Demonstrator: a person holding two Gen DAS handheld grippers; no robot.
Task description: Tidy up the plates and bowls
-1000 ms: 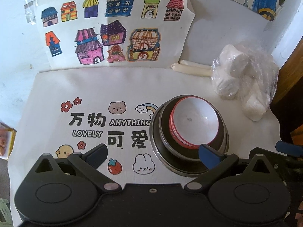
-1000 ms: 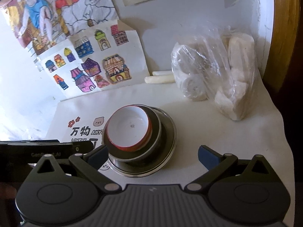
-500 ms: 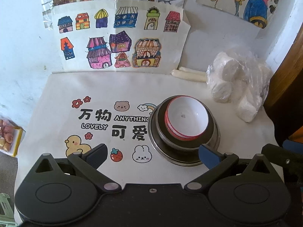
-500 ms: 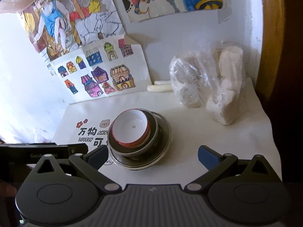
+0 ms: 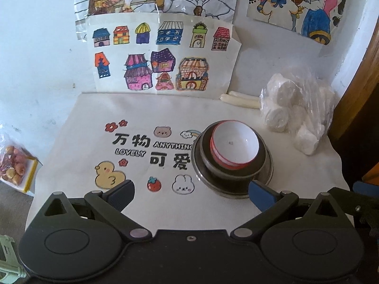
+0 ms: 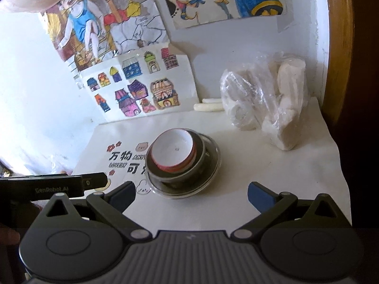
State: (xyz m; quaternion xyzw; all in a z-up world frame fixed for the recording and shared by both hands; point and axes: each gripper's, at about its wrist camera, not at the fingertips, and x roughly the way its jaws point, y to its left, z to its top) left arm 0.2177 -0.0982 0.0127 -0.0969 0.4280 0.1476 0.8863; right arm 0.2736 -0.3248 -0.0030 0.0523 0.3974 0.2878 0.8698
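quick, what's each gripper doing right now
Left gripper: open, holding nothing.
Right gripper: open, holding nothing.

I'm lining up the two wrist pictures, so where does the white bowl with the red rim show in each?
Left wrist view: the white bowl with the red rim sits right of centre, nested on top of the metal dishes.
Right wrist view: the same bowl sits just left of centre, again topmost in the stack.
Shared landmark: the clear plastic bag of white rolls, behind and right of the bowl in both.
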